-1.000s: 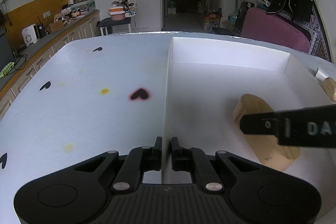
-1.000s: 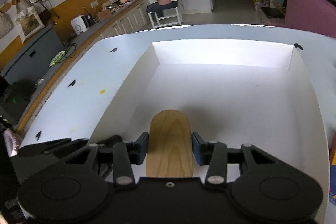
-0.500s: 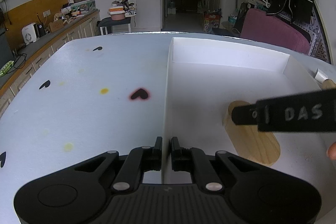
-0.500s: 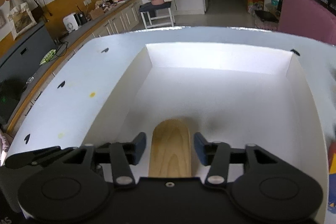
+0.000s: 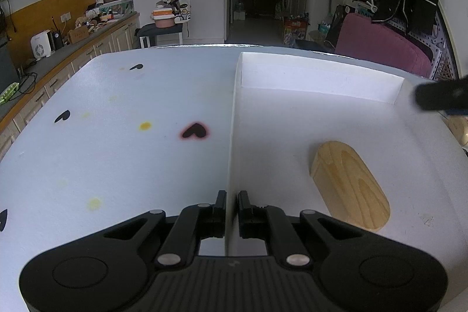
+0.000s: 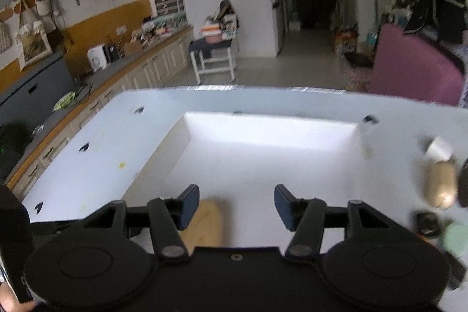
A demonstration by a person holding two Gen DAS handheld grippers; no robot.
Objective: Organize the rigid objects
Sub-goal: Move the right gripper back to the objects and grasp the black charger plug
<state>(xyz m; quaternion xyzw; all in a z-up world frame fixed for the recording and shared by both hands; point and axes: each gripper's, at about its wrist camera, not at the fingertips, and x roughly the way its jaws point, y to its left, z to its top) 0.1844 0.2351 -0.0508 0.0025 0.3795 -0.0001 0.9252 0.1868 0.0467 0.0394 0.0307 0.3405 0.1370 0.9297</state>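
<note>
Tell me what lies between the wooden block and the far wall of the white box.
Nothing: only bare box floor between the wooden block and the far wall, seen in the left wrist view.

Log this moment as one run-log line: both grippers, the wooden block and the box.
left gripper: shut on box wall | right gripper: open, jaws just opened, nothing between | wooden block: flat inside white box

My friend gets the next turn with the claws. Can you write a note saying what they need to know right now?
Left claw: shut on the near left wall of the shallow white cardboard box, steadying it.
Right claw: open and empty; its jaws have just been opening.
Done: the rounded pale wooden block lies flat in the box, free of both claws.
Left: several things sit on the white table to the right of the box, including a tan oval piece; they are too blurred to name. Those probably go in next.
</note>
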